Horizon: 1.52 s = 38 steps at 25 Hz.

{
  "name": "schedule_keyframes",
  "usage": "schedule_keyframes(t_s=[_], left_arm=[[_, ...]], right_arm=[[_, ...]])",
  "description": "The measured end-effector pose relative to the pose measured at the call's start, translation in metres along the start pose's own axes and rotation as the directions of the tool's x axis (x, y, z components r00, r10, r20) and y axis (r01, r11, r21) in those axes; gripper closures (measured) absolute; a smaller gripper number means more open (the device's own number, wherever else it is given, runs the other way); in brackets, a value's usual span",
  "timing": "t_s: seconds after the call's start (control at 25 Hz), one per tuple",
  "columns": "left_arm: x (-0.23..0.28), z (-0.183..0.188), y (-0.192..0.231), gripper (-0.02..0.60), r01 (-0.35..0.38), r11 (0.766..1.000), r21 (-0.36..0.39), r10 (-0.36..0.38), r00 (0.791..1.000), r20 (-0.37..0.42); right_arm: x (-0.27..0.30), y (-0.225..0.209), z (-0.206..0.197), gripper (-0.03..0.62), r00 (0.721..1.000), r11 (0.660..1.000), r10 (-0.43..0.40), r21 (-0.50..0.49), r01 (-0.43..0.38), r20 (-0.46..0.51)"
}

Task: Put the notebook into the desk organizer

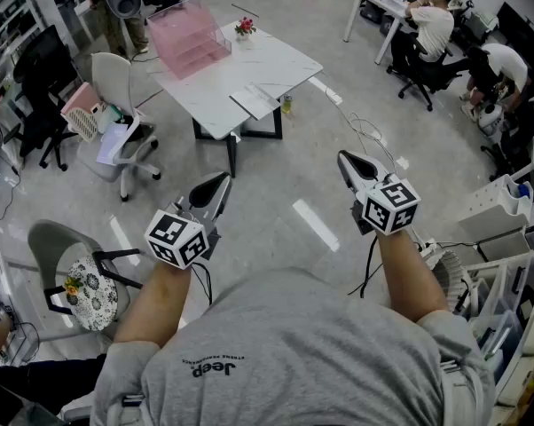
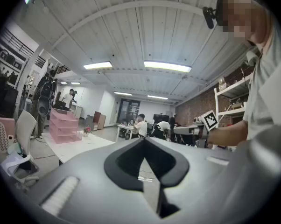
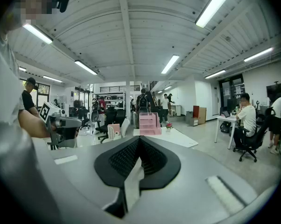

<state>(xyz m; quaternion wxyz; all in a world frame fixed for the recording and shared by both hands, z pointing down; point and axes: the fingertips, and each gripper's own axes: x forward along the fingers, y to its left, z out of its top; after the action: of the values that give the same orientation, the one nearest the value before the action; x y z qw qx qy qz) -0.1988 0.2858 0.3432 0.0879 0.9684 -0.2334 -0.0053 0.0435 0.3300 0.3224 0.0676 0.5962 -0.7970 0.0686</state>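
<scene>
A pale notebook [image 1: 255, 100] lies flat near the front edge of the white table [image 1: 214, 82]. The pink tiered desk organizer [image 1: 192, 35] stands at the table's far side, and shows as well in the left gripper view [image 2: 63, 125] and the right gripper view [image 3: 149, 123]. Both grippers hang over the floor, well short of the table. My left gripper [image 1: 221, 181] is shut and empty, its tips meeting [image 2: 144, 139]. My right gripper [image 1: 345, 157] is likewise shut with nothing in it [image 3: 139, 137].
A small flower pot [image 1: 245, 27] and a little bottle [image 1: 287, 104] share the table. A white office chair [image 1: 125, 105] stands left of it, a grey chair with a floral cushion [image 1: 81, 282] nearer. Cables [image 1: 365, 131] trail on the floor. People sit at desks [image 1: 427, 25] far right.
</scene>
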Motion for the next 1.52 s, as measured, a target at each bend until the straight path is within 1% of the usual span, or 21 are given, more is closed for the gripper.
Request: schedule_keyframes(t_s=[0.48, 0.76, 0.96, 1.04, 1.12, 1.16, 1.2, 1.24, 1.32, 1.36, 1.44, 1.52], left_arm=[[0.009, 0.000, -0.002, 0.531, 0.010, 1.000, -0.002, -0.010, 1.000, -0.003], [0.015, -0.004, 0.000, 0.531, 0.013, 1.000, 0.000, -0.013, 1.000, -0.015], [0.021, 0.000, -0.002, 0.531, 0.018, 1.000, 0.004, -0.017, 1.000, -0.010], [0.025, 0.002, -0.006, 0.531, 0.031, 1.000, -0.004, -0.031, 0.999, -0.008], [0.031, 0.002, -0.016, 0.527, 0.076, 0.997, -0.019, -0.076, 0.997, -0.016], [0.036, 0.001, -0.022, 0.365, 0.101, 0.995, -0.025, -0.102, 0.995, -0.023], [0.041, 0.000, -0.027, 0.235, 0.118, 0.993, -0.027, -0.118, 0.993, -0.029], [0.045, 0.000, -0.030, 0.181, 0.123, 0.992, -0.025, -0.124, 0.992, -0.033], [0.053, 0.001, -0.032, 0.107, 0.109, 0.994, -0.022, -0.110, 0.993, -0.036], [0.058, 0.001, -0.033, 0.084, 0.099, 0.995, -0.022, -0.099, 0.994, -0.037], [0.067, 0.001, -0.038, 0.060, 0.085, 0.996, -0.023, -0.086, 0.996, -0.040], [0.077, -0.001, -0.047, 0.055, 0.078, 0.997, -0.023, -0.079, 0.996, -0.046]], right_arm=[[-0.001, -0.008, 0.001, 0.592, 1.000, 1.000, -0.007, -0.008, 0.007, 0.003], [0.001, -0.021, 0.001, 0.591, 0.999, 0.999, -0.023, 0.037, 0.022, 0.025], [-0.001, -0.027, 0.000, 0.591, 0.999, 0.999, -0.029, 0.030, 0.028, 0.023], [-0.002, -0.029, 0.000, 0.591, 0.999, 0.999, -0.025, 0.021, 0.024, 0.021], [-0.005, -0.033, 0.000, 0.591, 1.000, 1.000, -0.018, 0.019, 0.018, 0.020], [-0.007, -0.035, 0.000, 0.591, 1.000, 1.000, -0.014, 0.019, 0.014, 0.020], [-0.008, -0.038, -0.001, 0.591, 1.000, 1.000, -0.010, 0.018, 0.009, 0.019], [-0.010, -0.041, -0.001, 0.591, 1.000, 1.000, -0.005, 0.016, 0.004, 0.018], [-0.013, -0.047, -0.002, 0.591, 1.000, 1.000, 0.006, 0.010, -0.006, 0.016], [-0.015, -0.051, -0.002, 0.591, 1.000, 1.000, 0.011, 0.008, -0.011, 0.015], [-0.020, -0.061, -0.002, 0.591, 1.000, 1.000, 0.020, 0.012, -0.020, 0.017], [-0.027, -0.073, -0.004, 0.591, 0.999, 0.999, 0.029, 0.017, -0.029, 0.021]])
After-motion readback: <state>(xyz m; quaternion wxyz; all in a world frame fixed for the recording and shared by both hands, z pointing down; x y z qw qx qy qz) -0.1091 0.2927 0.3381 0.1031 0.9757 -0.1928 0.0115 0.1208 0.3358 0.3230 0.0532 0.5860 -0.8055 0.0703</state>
